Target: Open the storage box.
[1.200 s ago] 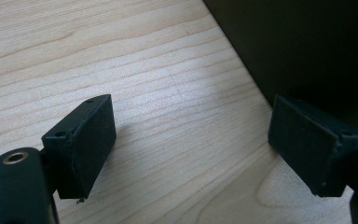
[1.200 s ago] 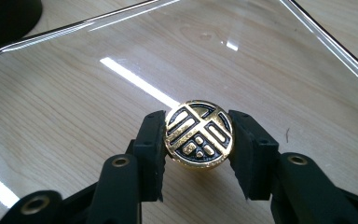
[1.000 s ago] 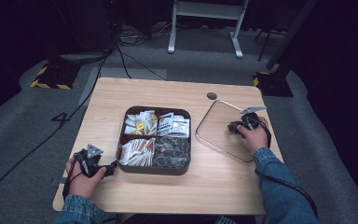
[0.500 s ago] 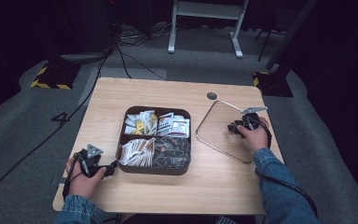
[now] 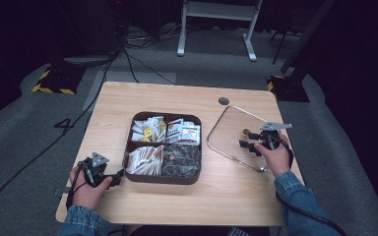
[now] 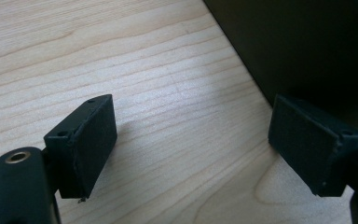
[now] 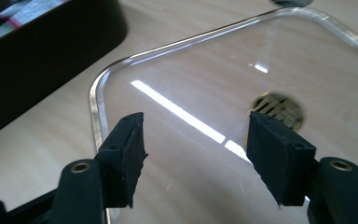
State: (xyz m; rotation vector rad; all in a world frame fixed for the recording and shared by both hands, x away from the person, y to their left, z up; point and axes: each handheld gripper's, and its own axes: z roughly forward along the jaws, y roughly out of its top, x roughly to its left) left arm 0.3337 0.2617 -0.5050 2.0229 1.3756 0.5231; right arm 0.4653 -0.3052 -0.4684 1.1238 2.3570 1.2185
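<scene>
lying flat across the middle of the high view: a pale wooden rectangular desk (image 5: 216,196) on grey carpet. sitting near its centre: a dark brown square tray (image 5: 163,178) with rounded corners, split into four compartments, holding white and yellow sachets in the far left one, white packets with red print in the far right one, pale wrapped sticks in the near left one and dark packets in the near right one. lying flat on the desk just right of the tray, apart from it: a clear rounded-square glass lid (image 5: 226,130) with a small brass knob (image 7: 278,106) at its middle. hovering over the lid's near right part, close beside the knob: the right hand-held gripper (image 5: 248,139), jaws having just been opening, now standing apart with nothing between them but the glass below. resting on the desk at the tray's near left corner: the left hand-held gripper (image 5: 118,173), jaws spread wide over bare wood, one pad (image 6: 307,140) sitting right against the tray's dark wall, gripping nothing.
</scene>
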